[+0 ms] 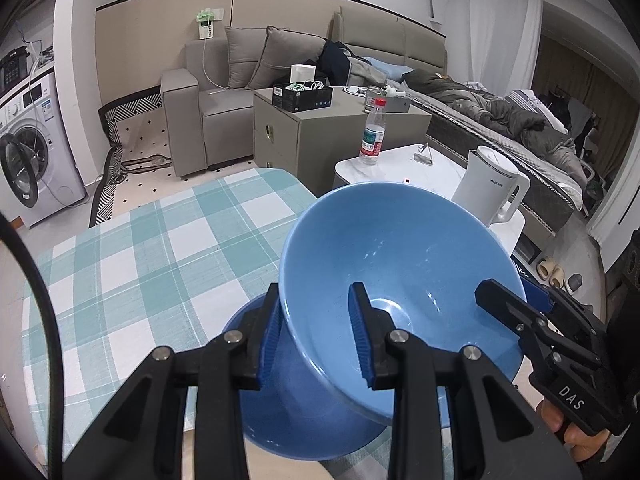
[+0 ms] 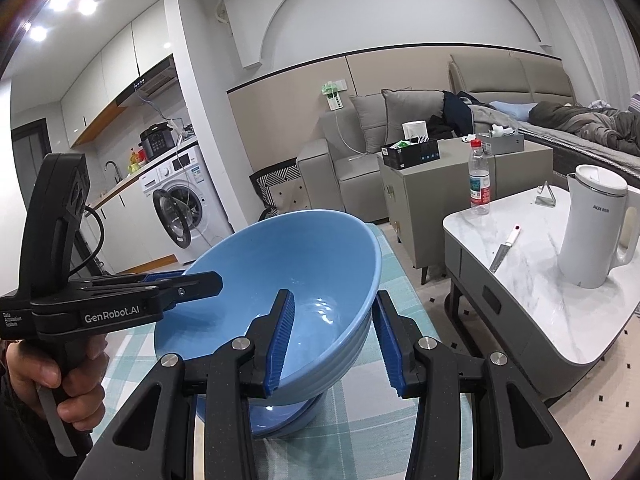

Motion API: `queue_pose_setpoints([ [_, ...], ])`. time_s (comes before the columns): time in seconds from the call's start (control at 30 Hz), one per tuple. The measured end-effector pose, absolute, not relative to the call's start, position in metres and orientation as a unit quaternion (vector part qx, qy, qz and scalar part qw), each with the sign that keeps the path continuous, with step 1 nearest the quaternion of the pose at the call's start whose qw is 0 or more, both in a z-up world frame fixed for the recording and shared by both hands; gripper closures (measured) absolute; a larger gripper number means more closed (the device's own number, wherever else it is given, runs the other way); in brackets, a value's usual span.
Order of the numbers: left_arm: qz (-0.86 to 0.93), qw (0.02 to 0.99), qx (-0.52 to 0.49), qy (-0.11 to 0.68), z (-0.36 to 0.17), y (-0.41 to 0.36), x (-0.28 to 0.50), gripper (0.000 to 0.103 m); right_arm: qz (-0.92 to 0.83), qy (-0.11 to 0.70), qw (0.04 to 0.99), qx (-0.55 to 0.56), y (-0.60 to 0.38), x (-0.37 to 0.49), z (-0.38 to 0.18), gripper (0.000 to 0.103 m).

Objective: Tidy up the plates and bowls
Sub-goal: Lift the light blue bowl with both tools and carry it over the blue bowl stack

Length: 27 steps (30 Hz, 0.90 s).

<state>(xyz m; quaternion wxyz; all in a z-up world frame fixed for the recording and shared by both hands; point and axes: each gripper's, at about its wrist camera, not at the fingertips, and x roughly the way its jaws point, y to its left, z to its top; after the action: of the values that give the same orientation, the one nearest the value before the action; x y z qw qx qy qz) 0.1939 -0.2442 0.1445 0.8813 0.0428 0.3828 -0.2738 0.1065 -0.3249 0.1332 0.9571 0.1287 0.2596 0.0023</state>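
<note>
A light blue bowl hangs tilted above the checked tablecloth, held by both grippers at opposite sides of its rim. My left gripper is shut on the bowl's left wall, one pad outside and one inside. It also shows in the right wrist view, where the left gripper clamps the far rim. My right gripper is shut on the near wall, and the right gripper appears again at the bowl's right edge. Under the bowl a second blue dish rests on the cloth, mostly hidden.
To the right stands a marble coffee table with a white kettle, a water bottle and a knife. A grey cabinet, sofa and washing machine stand beyond. A hand grips the left tool.
</note>
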Motion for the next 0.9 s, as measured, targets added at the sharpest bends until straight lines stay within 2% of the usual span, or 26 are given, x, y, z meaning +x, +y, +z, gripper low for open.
queue_pose_setpoints([
  [0.9, -0.243, 0.880, 0.024, 0.407, 0.116, -0.206, 0.197, 0.072, 0.035, 0.301, 0.947, 0.105, -0.287, 0.129, 0.109, 0.061],
])
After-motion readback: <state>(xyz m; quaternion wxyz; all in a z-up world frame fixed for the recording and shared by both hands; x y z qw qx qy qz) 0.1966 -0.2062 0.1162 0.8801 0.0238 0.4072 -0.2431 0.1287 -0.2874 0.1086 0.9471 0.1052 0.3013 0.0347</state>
